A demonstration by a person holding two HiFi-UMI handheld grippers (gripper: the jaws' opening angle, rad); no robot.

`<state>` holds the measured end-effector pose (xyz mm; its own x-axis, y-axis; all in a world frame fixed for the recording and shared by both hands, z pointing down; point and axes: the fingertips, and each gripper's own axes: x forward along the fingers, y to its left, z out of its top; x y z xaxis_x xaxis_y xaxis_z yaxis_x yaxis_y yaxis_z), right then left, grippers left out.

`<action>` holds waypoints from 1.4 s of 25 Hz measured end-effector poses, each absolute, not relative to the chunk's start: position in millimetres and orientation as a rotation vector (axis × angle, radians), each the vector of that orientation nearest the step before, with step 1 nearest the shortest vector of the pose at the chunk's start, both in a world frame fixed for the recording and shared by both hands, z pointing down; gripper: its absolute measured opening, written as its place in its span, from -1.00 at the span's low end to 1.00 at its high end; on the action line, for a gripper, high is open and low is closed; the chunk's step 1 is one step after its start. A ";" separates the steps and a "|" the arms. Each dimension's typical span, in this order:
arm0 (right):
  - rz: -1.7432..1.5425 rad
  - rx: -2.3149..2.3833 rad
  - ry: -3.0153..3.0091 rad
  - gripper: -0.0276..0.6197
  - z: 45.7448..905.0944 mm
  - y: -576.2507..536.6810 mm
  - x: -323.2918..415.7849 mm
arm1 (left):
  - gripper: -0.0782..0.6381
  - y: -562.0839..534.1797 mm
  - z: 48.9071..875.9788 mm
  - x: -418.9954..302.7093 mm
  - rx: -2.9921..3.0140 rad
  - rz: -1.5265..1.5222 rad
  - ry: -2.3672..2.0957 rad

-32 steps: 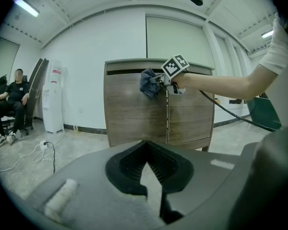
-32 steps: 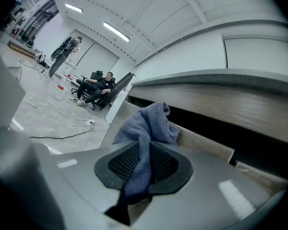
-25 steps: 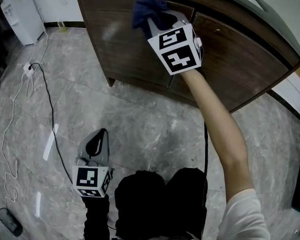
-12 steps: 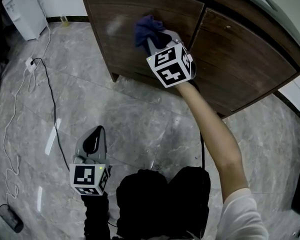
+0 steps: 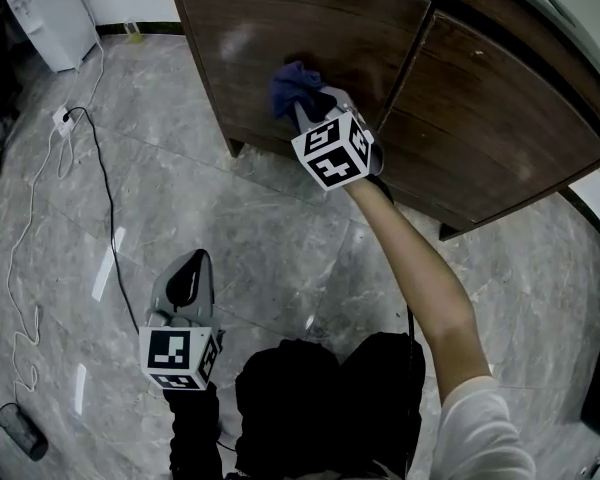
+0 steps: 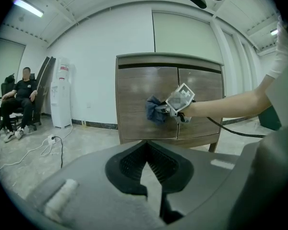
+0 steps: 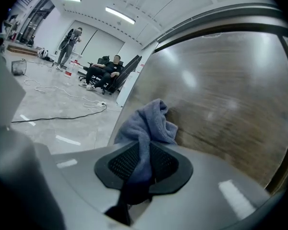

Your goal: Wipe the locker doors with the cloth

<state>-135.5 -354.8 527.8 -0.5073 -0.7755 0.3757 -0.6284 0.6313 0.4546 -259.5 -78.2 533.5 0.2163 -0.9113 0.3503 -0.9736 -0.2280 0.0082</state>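
The right gripper (image 5: 315, 106) has slid lower down the dark wood left door (image 5: 270, 28), at 12 o'clock. It clamps the crumpled blue cloth (image 5: 292, 86), pressed flat to that door. At 7 o'clock the left gripper (image 5: 187, 286) hangs with jaws together, empty, over the marble floor (image 5: 280, 238). A black cable (image 5: 98, 203) trails at 9 o'clock.

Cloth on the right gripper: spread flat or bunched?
Bunched. The cloth, clamped in the right gripper, is a crumpled wad against the door.
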 end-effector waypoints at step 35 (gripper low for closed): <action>-0.122 0.907 -2.182 -0.68 679.7 -356.4 -166.1 | -0.78 -84.4 562.2 -288.9 2.173 0.397 -1.805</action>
